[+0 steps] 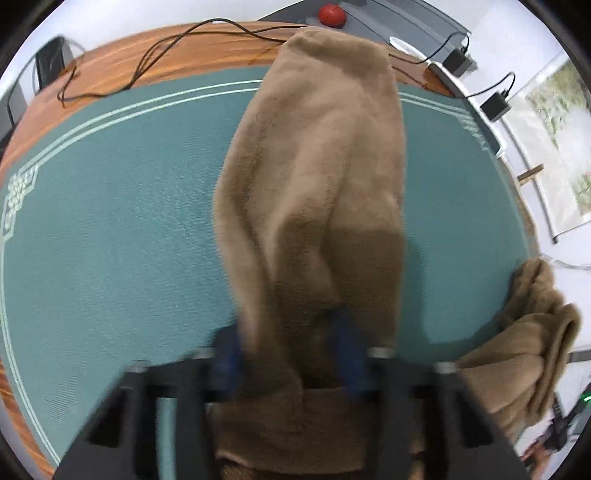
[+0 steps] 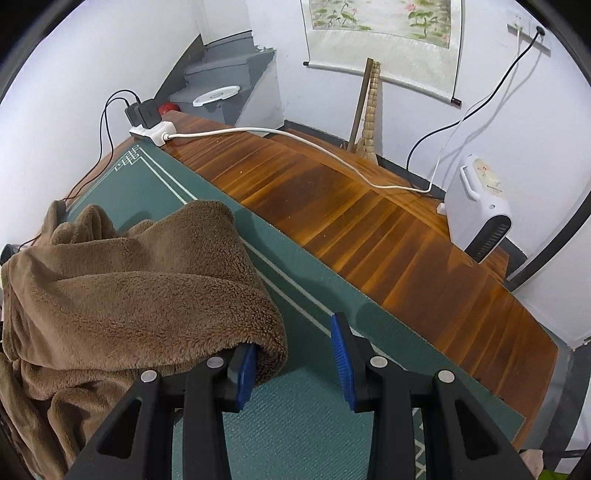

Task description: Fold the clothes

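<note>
A brown fleece garment point(image 1: 314, 184) lies stretched along the green mat point(image 1: 110, 221), from the far wooden edge back to my left gripper point(image 1: 286, 354). Its blue fingers point(image 1: 345, 347) stand wide apart, open, with the near end of the cloth running between them and over the gripper body; this view is blurred. In the right wrist view the same garment point(image 2: 129, 280) is bunched at the left of the mat point(image 2: 295, 424). My right gripper point(image 2: 293, 362) is open, with the fleece edge lapping over its left finger and nothing between its fingers.
Another bunch of brown fleece point(image 1: 532, 332) hangs at the mat's right edge. A black cable point(image 1: 147, 62) crosses the wooden top. A power strip with chargers point(image 2: 155, 131), a white heater point(image 2: 480, 210) and a broom point(image 2: 369, 110) stand beyond the mat. A red ball point(image 1: 331, 14) lies further off.
</note>
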{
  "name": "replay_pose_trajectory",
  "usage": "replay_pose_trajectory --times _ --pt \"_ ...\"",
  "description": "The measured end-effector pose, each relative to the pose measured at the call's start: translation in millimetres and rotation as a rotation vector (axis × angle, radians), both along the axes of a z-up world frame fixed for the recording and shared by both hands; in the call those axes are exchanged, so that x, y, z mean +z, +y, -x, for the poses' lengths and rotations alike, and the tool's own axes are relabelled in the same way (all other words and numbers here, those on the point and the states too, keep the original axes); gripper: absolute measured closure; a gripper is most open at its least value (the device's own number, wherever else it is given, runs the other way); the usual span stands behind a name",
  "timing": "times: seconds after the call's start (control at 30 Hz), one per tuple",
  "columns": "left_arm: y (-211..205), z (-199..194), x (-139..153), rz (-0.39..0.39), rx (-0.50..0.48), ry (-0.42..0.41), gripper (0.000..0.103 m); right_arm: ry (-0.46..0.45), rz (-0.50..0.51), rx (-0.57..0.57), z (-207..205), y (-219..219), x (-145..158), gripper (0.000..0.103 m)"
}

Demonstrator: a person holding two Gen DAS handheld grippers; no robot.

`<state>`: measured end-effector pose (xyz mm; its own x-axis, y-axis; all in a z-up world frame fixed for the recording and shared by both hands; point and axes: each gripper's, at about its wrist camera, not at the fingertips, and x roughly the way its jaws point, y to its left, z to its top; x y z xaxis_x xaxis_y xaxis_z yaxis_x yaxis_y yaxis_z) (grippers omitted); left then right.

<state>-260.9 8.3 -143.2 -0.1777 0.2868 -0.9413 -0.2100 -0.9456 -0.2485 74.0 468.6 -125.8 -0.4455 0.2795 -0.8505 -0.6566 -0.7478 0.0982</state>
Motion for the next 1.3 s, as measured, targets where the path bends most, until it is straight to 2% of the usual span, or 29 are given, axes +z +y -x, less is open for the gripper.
replay_pose_trajectory --times 0.17,0.3,0.53,0.77,0.9,1.0,1.1,1.17,1.3 --pt "-17 -24 37 -0.098 0.085 0.075 0.087 0.042 -0.035 0.018 0 -1 10 0.066" --pt "-57 -53 85 -0.183 0.164 0.16 0.088 0.09 -0.06 0.029 -2 1 22 0.066" --pt "-124 -107 169 -0.32 0.301 0.315 0.088 0.156 -0.046 0.052 -6 7 35 0.066" --pt "-173 -207 249 -0.36 0.389 0.505 0.088 0.25 -0.041 0.098 -19 7 57 0.066" --pt "-197 -285 273 -0.359 0.458 0.588 0.088 0.295 -0.039 0.111 -38 13 71 0.066" --pt "-221 -340 268 -0.348 0.547 0.614 0.088 0.302 -0.045 0.122 -58 22 75 0.066" --pt "-250 -397 244 -0.328 0.656 0.583 0.087 0.284 -0.017 0.136 -75 33 70 0.066" --pt "-267 -431 215 -0.317 0.733 0.518 0.087 0.247 0.013 0.16 -85 38 60 0.066" --pt "-288 -484 150 -0.286 0.859 0.337 0.087 0.147 0.044 0.231 -103 37 33 0.065"
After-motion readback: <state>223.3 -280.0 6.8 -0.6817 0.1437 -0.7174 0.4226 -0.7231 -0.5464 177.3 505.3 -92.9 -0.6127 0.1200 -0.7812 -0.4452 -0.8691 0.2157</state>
